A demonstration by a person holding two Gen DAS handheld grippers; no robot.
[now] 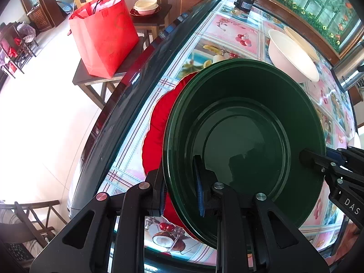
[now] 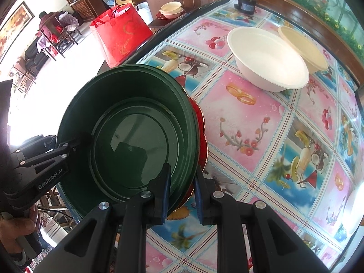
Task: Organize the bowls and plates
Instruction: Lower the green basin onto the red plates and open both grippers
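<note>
A dark green bowl (image 1: pixel 245 136) (image 2: pixel 134 132) is held at two opposite sides of its rim. My left gripper (image 1: pixel 179 186) is shut on the near rim, one finger inside the bowl and one outside. My right gripper (image 2: pixel 182 186) is shut on the other side of the rim in the same way. Each gripper shows in the other's view, the right gripper (image 1: pixel 306 157) and the left gripper (image 2: pixel 77 143). Directly under the bowl lies a red plate (image 1: pixel 159 122) (image 2: pixel 201 136) with a gold scalloped edge, mostly hidden. Whether bowl and plate touch I cannot tell.
A white bowl (image 1: pixel 293 56) (image 2: pixel 266 54) and a cream bowl (image 2: pixel 302 47) stand at the far side of the fruit-patterned table (image 2: pixel 250 113). A small black device (image 1: pixel 243 3) sits at the far end. A red bag (image 1: pixel 104 34) stands on a stool beside the table.
</note>
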